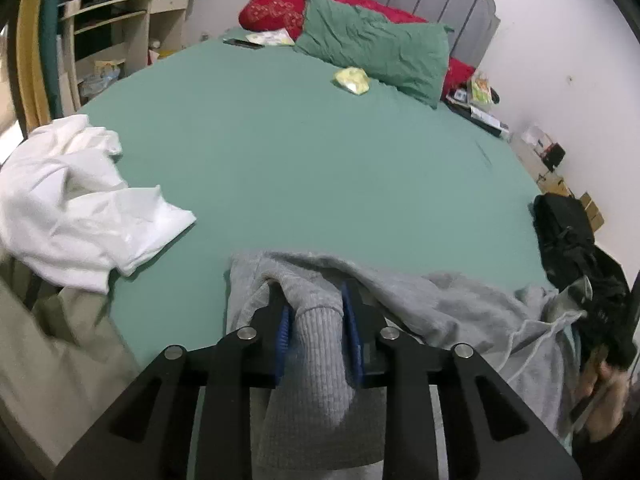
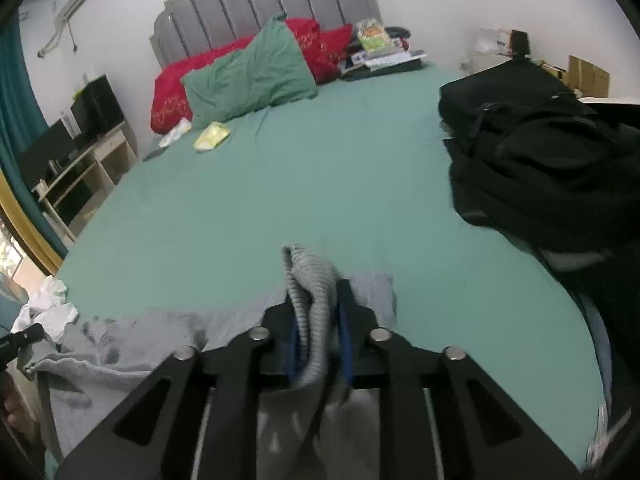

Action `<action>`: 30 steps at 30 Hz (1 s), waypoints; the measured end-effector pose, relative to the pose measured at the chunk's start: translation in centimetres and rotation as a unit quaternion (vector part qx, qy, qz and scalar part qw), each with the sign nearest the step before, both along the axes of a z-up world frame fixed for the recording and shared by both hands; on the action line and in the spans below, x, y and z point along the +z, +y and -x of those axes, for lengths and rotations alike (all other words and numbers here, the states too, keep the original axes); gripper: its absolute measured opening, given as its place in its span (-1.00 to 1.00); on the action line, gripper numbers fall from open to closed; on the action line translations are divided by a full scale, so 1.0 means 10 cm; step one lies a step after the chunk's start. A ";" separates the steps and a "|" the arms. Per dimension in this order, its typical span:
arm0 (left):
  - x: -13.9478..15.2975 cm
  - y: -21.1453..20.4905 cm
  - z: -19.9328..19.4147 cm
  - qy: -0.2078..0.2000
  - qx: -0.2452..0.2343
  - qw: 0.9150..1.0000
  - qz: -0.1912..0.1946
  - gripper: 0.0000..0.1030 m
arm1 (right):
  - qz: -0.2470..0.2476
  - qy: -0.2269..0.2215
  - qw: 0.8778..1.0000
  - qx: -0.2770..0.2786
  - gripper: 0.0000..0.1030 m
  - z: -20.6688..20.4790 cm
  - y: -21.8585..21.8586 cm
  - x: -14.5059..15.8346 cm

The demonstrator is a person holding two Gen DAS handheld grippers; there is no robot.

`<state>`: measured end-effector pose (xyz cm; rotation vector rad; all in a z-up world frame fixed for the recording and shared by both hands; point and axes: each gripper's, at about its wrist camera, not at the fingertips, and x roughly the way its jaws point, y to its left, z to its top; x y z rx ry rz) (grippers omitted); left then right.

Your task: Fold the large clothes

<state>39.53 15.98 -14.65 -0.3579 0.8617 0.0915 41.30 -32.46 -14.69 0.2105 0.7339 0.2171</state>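
the left gripper (image 1: 314, 312) is clamped on a ribbed band of the gray sweatshirt (image 1: 420, 300), with thick cloth bunched between its blue pads. the right gripper (image 2: 320, 320) is clamped on another ribbed bit of the same sweatshirt (image 2: 132, 344). the sweatshirt lies in a heap at the near edge of the bed (image 1: 312, 160), partly hanging off toward the person. it sags between the two grippers and is not flat yet.

this looks like the very start of the fold. the top is picked up at two spots but not yet spread out. i think the next move is to lift both grippers, pull them apart so the cloth goes tight, and lay it flat on the green sheet farther in. the hold must stay firm, because the cloth is heavy and floppy and could slip out. a white cord (image 1: 536, 336) hangs loose and may snag.

there is lots of open green sheet in front of both grippers. on the left side sits a white garment (image 1: 80, 208), near the edge of the bed. on the right side sits a black bag (image 2: 532, 152), near the sweatshirt. the spread should land between these two. far off at the head of the bed are a green pillow (image 1: 376, 56) and a small yellow packet (image 1: 352, 80), well apart from the work.
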 end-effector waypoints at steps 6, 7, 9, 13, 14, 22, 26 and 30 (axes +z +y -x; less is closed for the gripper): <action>0.10 0.07 0.04 -0.027 -0.014 0.999 0.032 0.18 | -0.043 -0.034 0.998 -0.018 -0.08 -0.04 -0.25 0.15; 0.19 0.08 0.09 -0.041 -0.006 0.999 0.027 0.47 | -0.034 -0.041 0.998 -0.015 -0.01 -0.01 -0.26 0.17; 0.40 0.13 0.21 -0.073 0.009 0.997 0.027 0.62 | -0.011 -0.044 0.999 0.010 0.01 0.09 -0.30 0.19; 0.72 0.15 0.34 -0.102 -0.006 0.995 0.015 0.62 | 0.065 -0.030 0.996 0.052 0.07 0.20 -0.30 0.08; 0.74 0.12 0.35 -0.099 -0.012 0.995 -0.005 0.62 | 0.074 -0.019 0.995 0.064 0.07 0.21 -0.32 0.02; 0.01 -0.08 0.26 0.003 -0.084 0.992 -0.099 0.62 | 0.000 0.006 0.992 0.126 0.07 -0.03 -0.28 -0.21; -0.19 -0.16 0.12 0.012 -0.118 0.988 -0.103 0.62 | -0.018 0.000 0.985 0.173 0.07 -0.07 -0.13 -0.20; -0.43 -0.33 -0.08 0.045 -0.170 0.979 -0.104 -0.12 | 0.053 0.010 0.982 0.183 -0.81 -0.07 0.13 -0.36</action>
